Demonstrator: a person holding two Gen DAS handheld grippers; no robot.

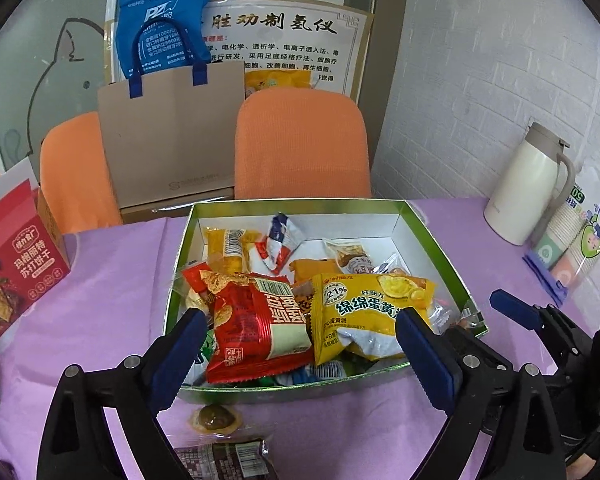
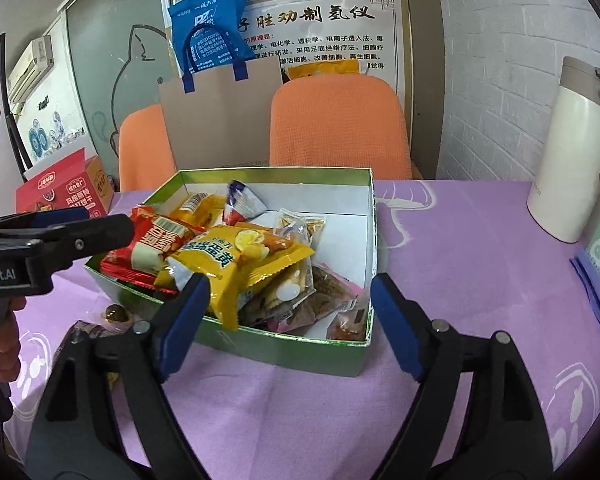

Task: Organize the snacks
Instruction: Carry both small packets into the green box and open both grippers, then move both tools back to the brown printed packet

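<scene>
A green box (image 1: 432, 236) (image 2: 260, 348) with a white inside sits on the purple tablecloth, full of several snack packets. On top lie a red packet (image 1: 256, 324) (image 2: 152, 240) and a yellow egg-yolk pie packet (image 1: 364, 308) (image 2: 236, 260). My left gripper (image 1: 300, 340) is open, its blue fingers held over the box's near edge with nothing between them. My right gripper (image 2: 288, 320) is open too, hovering over the box's near right corner. Outside the box, a small clear-wrapped brown sweet (image 1: 214, 420) (image 2: 114, 314) and a dark packet (image 1: 224, 460) lie on the cloth.
A red cracker carton (image 1: 16, 268) (image 2: 64, 192) stands at the left. A white thermos jug (image 1: 528, 188) (image 2: 572, 152) and a sleeve of paper cups (image 1: 572, 236) stand at the right. Two orange chairs (image 1: 300, 144) and a brown paper bag (image 1: 172, 136) are behind the table.
</scene>
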